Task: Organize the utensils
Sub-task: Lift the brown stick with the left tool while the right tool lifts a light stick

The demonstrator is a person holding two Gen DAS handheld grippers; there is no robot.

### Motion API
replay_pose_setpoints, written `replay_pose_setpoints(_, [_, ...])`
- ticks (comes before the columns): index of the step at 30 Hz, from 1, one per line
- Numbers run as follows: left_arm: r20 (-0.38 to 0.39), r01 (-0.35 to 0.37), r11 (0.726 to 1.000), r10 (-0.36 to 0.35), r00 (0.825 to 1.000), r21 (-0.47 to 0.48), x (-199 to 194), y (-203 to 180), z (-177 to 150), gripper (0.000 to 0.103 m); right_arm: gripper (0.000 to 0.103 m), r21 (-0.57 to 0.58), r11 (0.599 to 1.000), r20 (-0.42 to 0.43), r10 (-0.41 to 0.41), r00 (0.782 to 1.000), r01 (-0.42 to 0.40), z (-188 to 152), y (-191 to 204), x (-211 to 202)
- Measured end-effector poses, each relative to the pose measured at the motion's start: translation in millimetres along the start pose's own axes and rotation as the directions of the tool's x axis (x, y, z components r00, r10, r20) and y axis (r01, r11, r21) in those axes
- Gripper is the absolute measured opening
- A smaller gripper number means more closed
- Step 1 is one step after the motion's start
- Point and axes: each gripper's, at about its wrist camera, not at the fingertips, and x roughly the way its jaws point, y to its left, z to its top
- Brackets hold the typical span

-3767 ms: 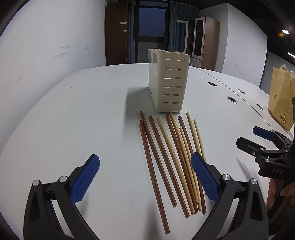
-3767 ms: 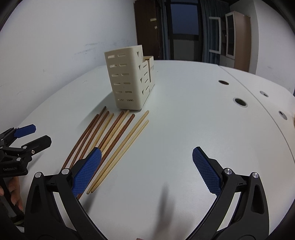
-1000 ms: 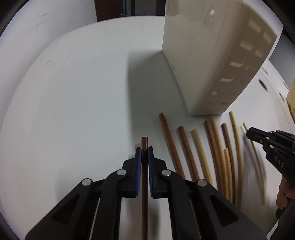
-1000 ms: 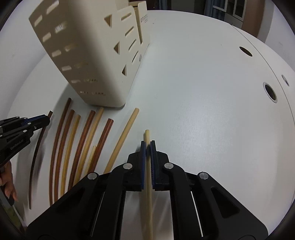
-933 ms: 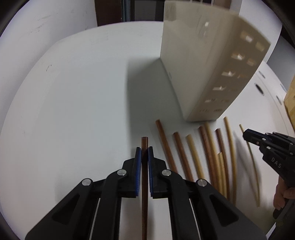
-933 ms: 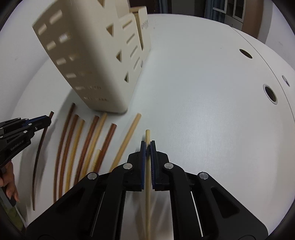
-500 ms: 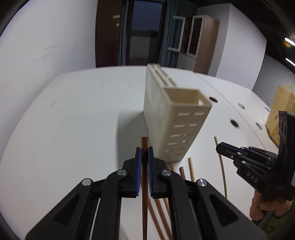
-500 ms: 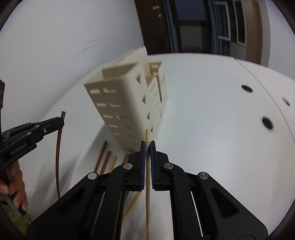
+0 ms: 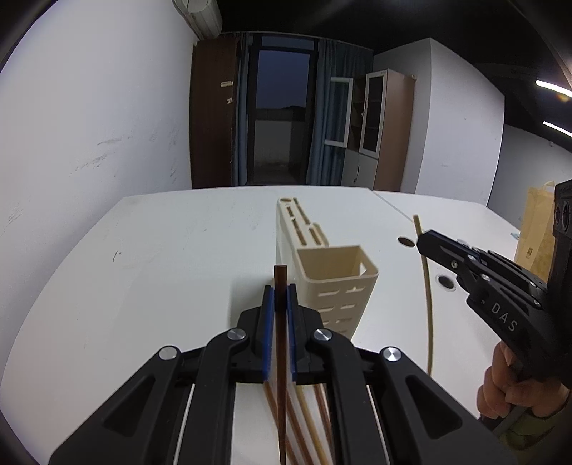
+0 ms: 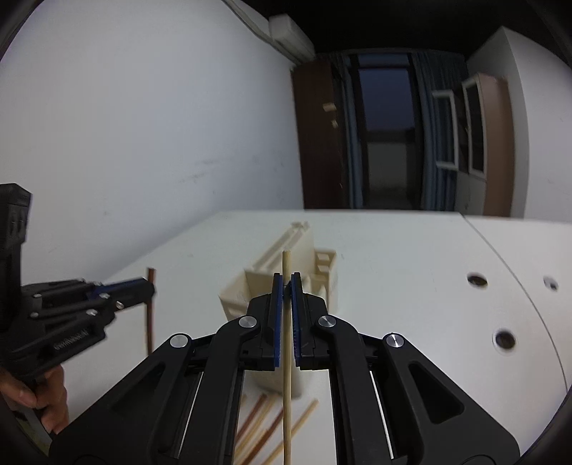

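white table [image 9: 171, 250] fills lower frame | round cable holes [image 10: 504, 339] right side | dark doorway [image 9: 275, 136] top centre | glass-door cabinet [image 9: 388, 132] upper right | tan bag [image 9: 536, 232], possibly paper, right edge | air conditioner [image 10: 289, 34] top

Both views are dim and cool-toned, lit from overhead, with two ceiling light strips [image 9: 553, 89] glaring at the upper right of the left wrist frame and a dark window [image 9: 277, 118] at centre top giving no daylight. The fisheye lens bends the walls and the white table [image 9: 161, 257] toward a black rounded border at every corner. The left wrist view is sharp with a soft shadow beside the cream holder [image 9: 332, 282], while the right wrist view is blurred throughout.
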Motion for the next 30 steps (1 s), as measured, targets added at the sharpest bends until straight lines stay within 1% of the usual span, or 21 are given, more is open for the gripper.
replay_pose_setpoints(2, [0.021, 0.008, 1.000, -0.008, 1.000, 0.000, -2, -3, 7, 0.007, 0.004, -0.002, 1.000, 0.028, 0.010, 1.000, -0.009, 9, 2, -1])
replay_pose_setpoints(5, [0.049, 0.011, 1.000, -0.011, 0.999, 0.007, -5, -7, 16, 0.007, 0.004, -0.010, 1.000, 0.092, 0.028, 0.995, -0.027, 18, 4, -4])
replay_pose_setpoints(10, [0.090, 0.017, 1.000, -0.018, 0.996, 0.018, -12, -12, 27, 0.007, 0.004, 0.025, 0.999, 0.121, 0.038, 0.992, -0.041, 27, -3, 1])
replay_pose_setpoints(13, [0.122, 0.021, 1.000, -0.023, 0.992, 0.017, -21, -13, 32, 0.007, 0.004, 0.032, 0.999, 0.135, 0.031, 0.990, -0.035, 28, -8, 5])
replay_pose_setpoints(18, [0.183, 0.033, 0.999, -0.031, 0.983, -0.005, -30, -11, 46, 0.007, 0.004, 0.059, 0.997, 0.170, 0.034, 0.985, -0.045, 35, -21, 8])
replay_pose_setpoints(20, [0.213, 0.033, 0.999, -0.028, 0.977, -0.018, -34, -9, 53, 0.007, 0.004, 0.056, 0.998, 0.197, 0.026, 0.980, -0.038, 37, -24, 7])
replay_pose_setpoints(22, [0.235, 0.024, 1.000, -0.021, 0.972, -0.010, -36, -10, 58, 0.007, 0.004, 0.052, 0.998, 0.230, 0.028, 0.973, -0.041, 39, -26, 7])
replay_pose_setpoints(25, [0.284, 0.011, 1.000, -0.007, 0.959, -0.013, -46, -9, 64, 0.007, 0.004, 0.046, 0.998, 0.275, 0.033, 0.961, -0.047, 40, -27, 6])
replay_pose_setpoints(28, [0.338, 0.000, 1.000, 0.008, 0.941, -0.024, -56, -6, 71, 0.007, 0.004, 0.036, 0.999, 0.321, 0.009, 0.947, -0.022, 40, -26, 6])
replay_pose_setpoints(30, [0.393, -0.021, 0.998, 0.041, 0.918, -0.056, -65, -1, 75, 0.007, 0.004, 0.044, 0.999, 0.349, -0.029, 0.937, 0.015, 41, -26, 7])
